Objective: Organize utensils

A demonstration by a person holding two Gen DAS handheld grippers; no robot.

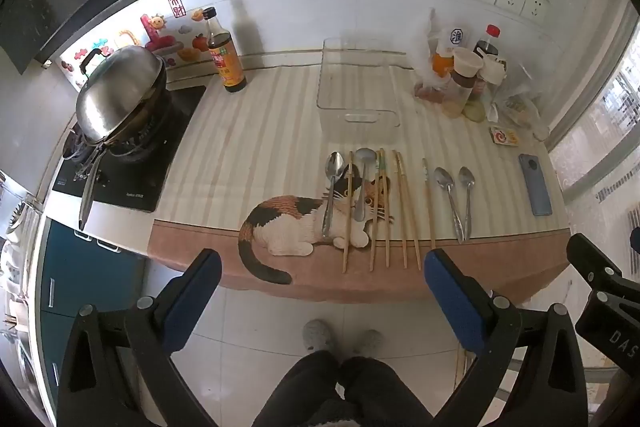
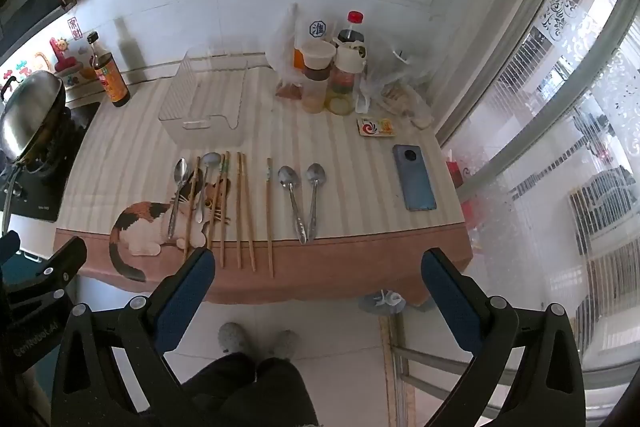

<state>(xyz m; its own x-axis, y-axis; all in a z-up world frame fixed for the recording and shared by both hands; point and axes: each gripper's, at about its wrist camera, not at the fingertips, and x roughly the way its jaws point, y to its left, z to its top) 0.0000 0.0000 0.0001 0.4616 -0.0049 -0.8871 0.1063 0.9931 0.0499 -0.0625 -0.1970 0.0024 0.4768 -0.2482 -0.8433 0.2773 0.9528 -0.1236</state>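
Here, slim wooden chopsticks [image 1: 408, 211] — glossy steel spoons [image 1: 450, 195], clear bin [image 1: 360, 83].

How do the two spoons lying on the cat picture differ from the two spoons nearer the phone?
The cat-picture spoons lie apart with chopsticks between them; the right-hand spoons meet at their handle ends, forming a V. All four are metal, bowls pointing toward the clear bin.
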